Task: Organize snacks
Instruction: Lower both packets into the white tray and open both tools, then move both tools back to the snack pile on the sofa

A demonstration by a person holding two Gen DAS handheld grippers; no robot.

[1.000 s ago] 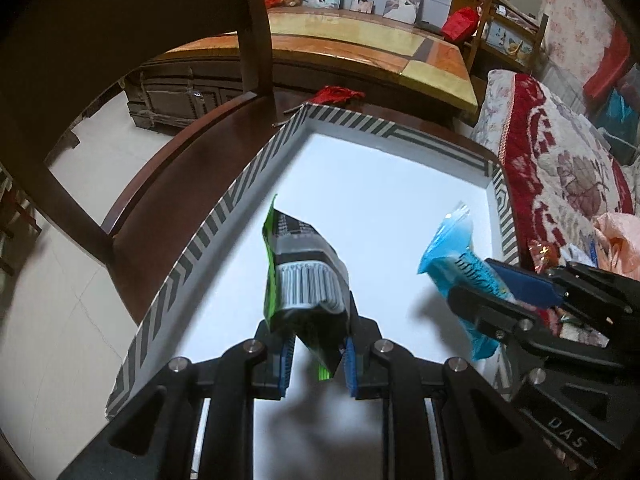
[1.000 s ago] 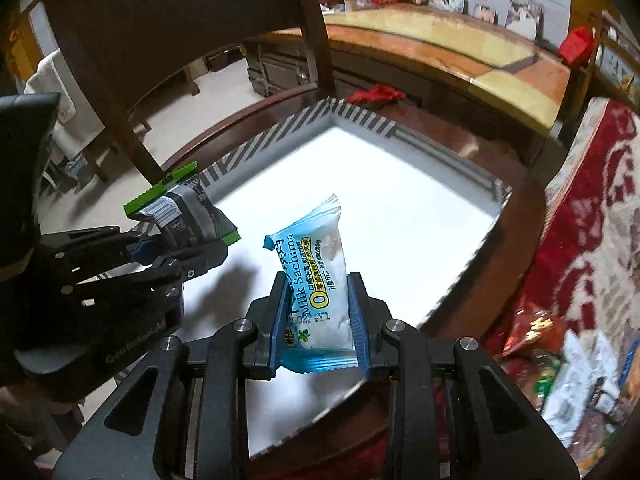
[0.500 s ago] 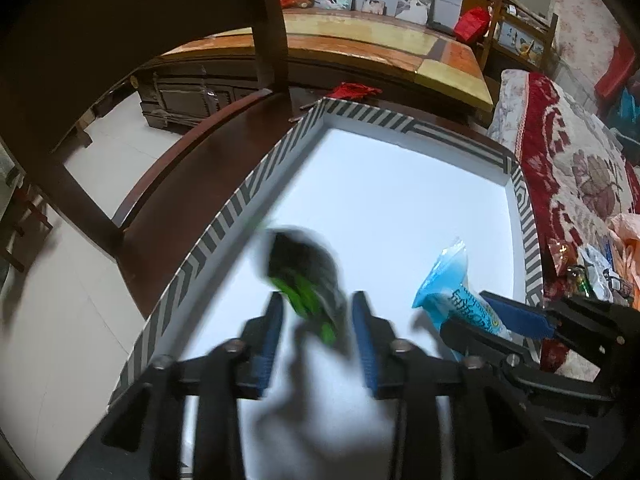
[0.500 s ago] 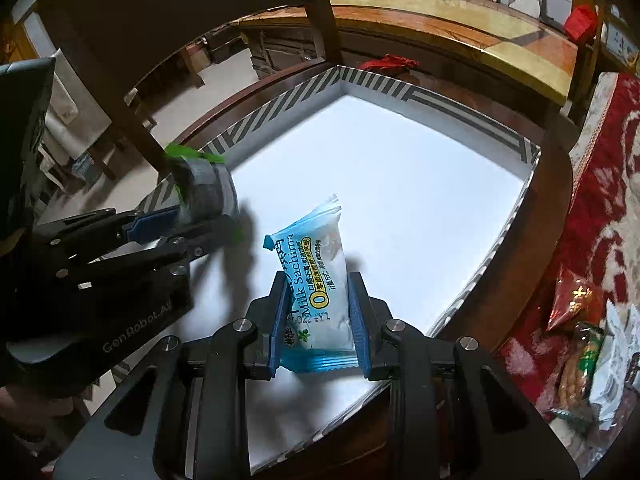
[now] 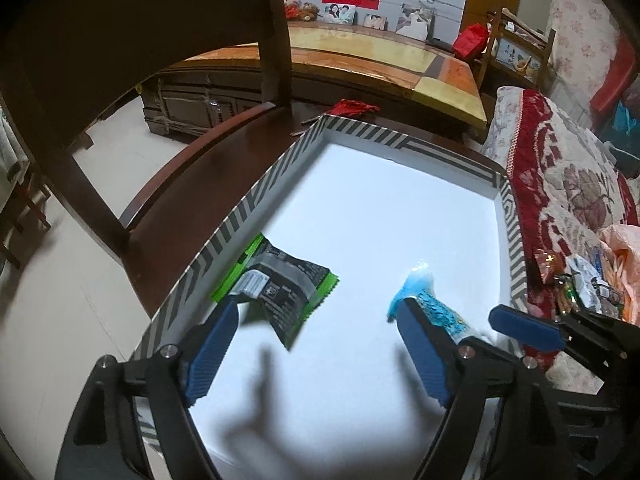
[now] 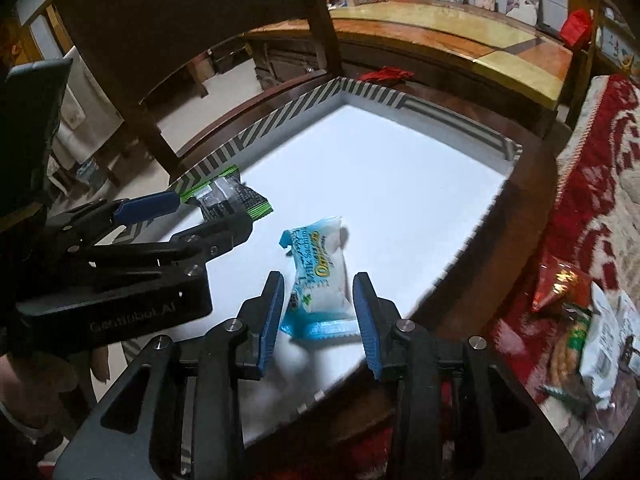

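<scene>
White card forms the floor of the shallow rectangular tray with a grey-and-black striped rim (image 5: 248,204), and most of that floor lies bare toward the far corners. The tray sits on a dark wooden chair seat (image 5: 192,184), whose back posts rise beyond the far-left rim.

The left gripper (image 5: 316,344) has just been opening; its blue pads stand wide apart and released. The black foil snack packet with green crimped ends (image 5: 280,284) lies flat on the tray floor just inside the left rim, ahead of the pads and touching neither.

The right gripper (image 6: 318,316) has just been opening too. The light-blue-and-white milk snack pouch (image 6: 320,280) sits tilted between its pads near the tray's near edge; gaps show on both sides, so it looks let go.

To the right, off the tray, a red floral quilt (image 5: 560,184) carries a heap of mixed snack bags (image 6: 576,320).
</scene>
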